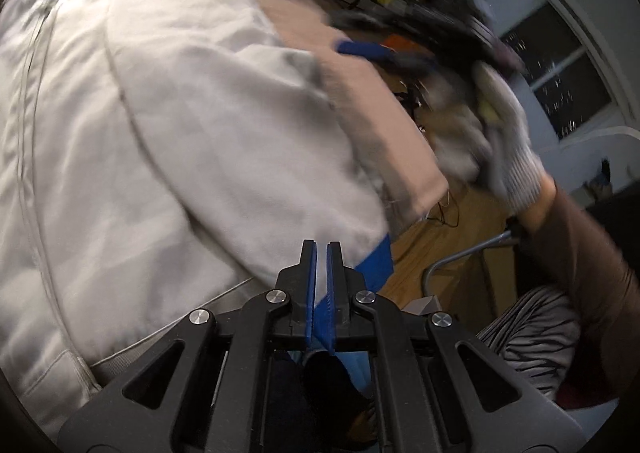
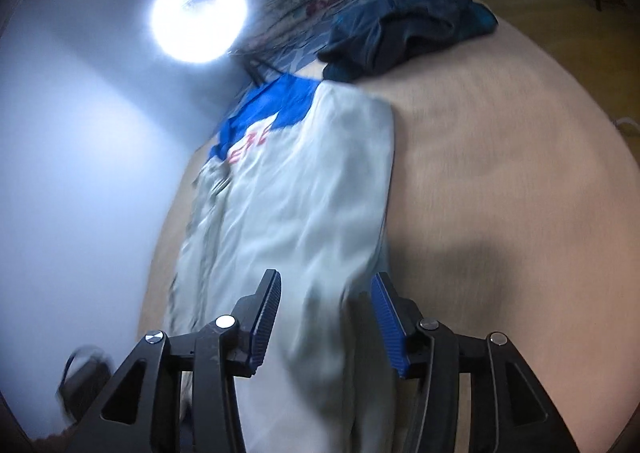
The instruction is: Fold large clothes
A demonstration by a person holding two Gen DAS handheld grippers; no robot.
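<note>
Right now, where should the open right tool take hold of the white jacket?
Take the white jacket at its near hem, coming straight ahead. The right tool already straddles that end, and the cloth lies flat lengthwise on the bed.

Red lettering stands on the white-and-blue jacket (image 2: pixel 296 189) just below its blue yoke, but it is too blurred to read.
</note>
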